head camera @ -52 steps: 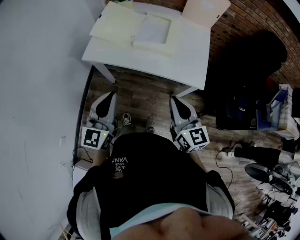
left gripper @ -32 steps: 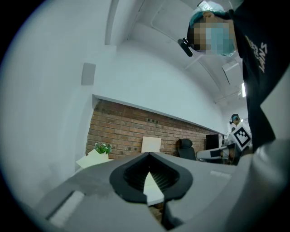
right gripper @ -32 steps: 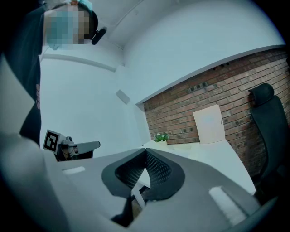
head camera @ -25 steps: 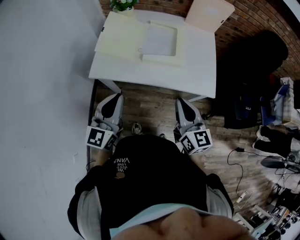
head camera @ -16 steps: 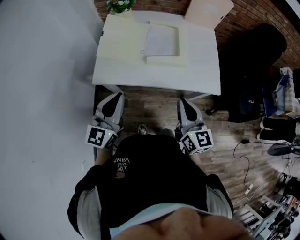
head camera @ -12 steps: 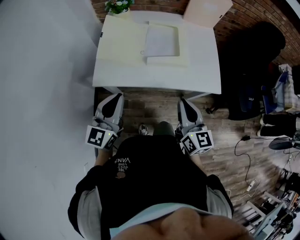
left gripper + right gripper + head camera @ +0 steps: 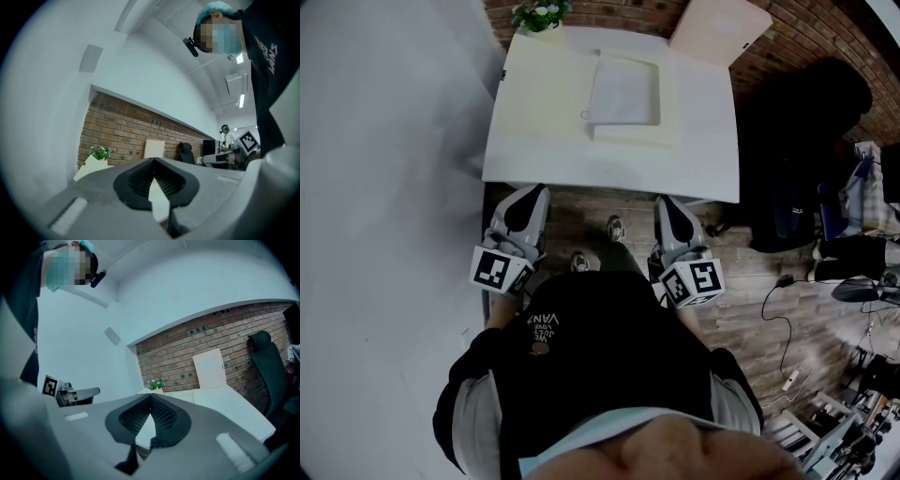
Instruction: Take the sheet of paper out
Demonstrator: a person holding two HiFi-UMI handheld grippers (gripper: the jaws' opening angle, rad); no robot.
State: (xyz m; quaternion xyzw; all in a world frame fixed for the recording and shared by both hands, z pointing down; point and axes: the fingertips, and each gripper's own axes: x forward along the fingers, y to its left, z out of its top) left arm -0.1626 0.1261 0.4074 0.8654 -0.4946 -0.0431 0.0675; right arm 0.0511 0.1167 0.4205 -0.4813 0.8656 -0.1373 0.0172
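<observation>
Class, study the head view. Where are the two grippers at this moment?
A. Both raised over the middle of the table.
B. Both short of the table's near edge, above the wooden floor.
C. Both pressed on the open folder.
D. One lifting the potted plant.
B: the left gripper and right gripper sit just on the person's side of the white table, jaws together and empty, away from the folder.

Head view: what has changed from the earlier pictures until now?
The person has stepped closer to the white table, which now sits square in front, its near edge by the left gripper and right gripper. Nothing was gripped or released. Unchanged: both jaws shut and empty, the folder untouched on the table.
</observation>
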